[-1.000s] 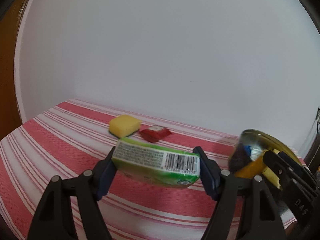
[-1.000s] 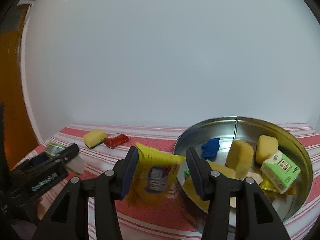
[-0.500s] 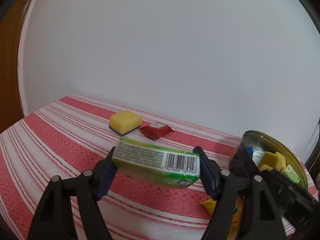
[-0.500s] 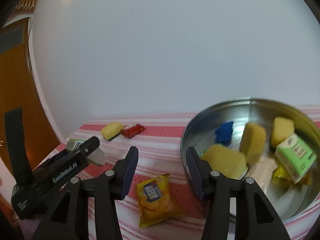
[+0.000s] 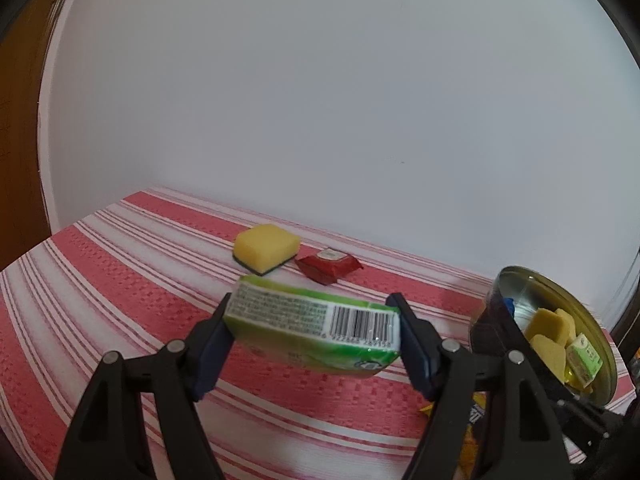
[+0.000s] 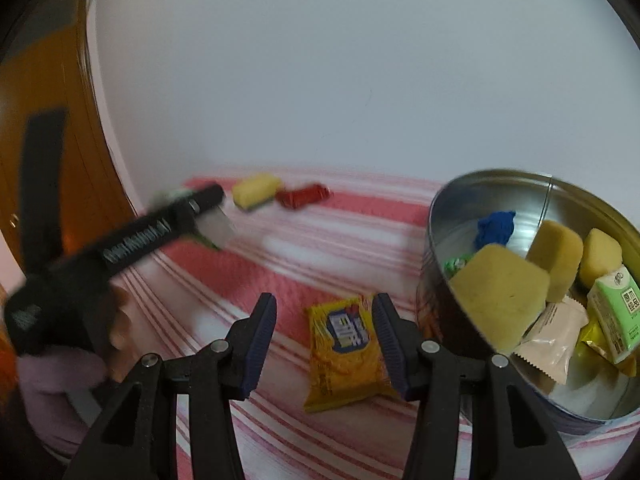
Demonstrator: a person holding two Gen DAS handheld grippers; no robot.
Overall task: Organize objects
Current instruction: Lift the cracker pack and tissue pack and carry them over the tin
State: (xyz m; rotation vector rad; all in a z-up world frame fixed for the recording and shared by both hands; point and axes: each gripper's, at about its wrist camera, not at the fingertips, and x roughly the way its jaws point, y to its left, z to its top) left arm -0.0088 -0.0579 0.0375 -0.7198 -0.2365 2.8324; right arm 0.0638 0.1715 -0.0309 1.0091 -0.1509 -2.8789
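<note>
My left gripper (image 5: pixel 314 338) is shut on a green tissue pack (image 5: pixel 316 330) with a barcode, held above the striped cloth. It shows blurred in the right wrist view (image 6: pixel 188 208). My right gripper (image 6: pixel 324 338) is open and empty above a yellow biscuit packet (image 6: pixel 344 352) lying on the cloth just left of the round metal tin (image 6: pixel 440 216). The tin (image 5: pixel 600 384) holds several yellow sponges (image 6: pixel 500 292), a blue item (image 6: pixel 494 228), a green carton (image 6: pixel 616 312) and packets. A yellow sponge (image 5: pixel 266 247) and a red packet (image 5: pixel 329 265) lie near the wall.
The red-and-white striped tablecloth (image 5: pixel 120 280) covers the table up to a white wall. An orange-brown door (image 6: pixel 36 128) stands at the left. A hand in a sleeve (image 6: pixel 60 368) holds the left gripper's handle.
My right gripper has let go of the yellow biscuit packet, which now lies on the cloth beside the tin. My left gripper still holds the tissue pack, shifted slightly.
</note>
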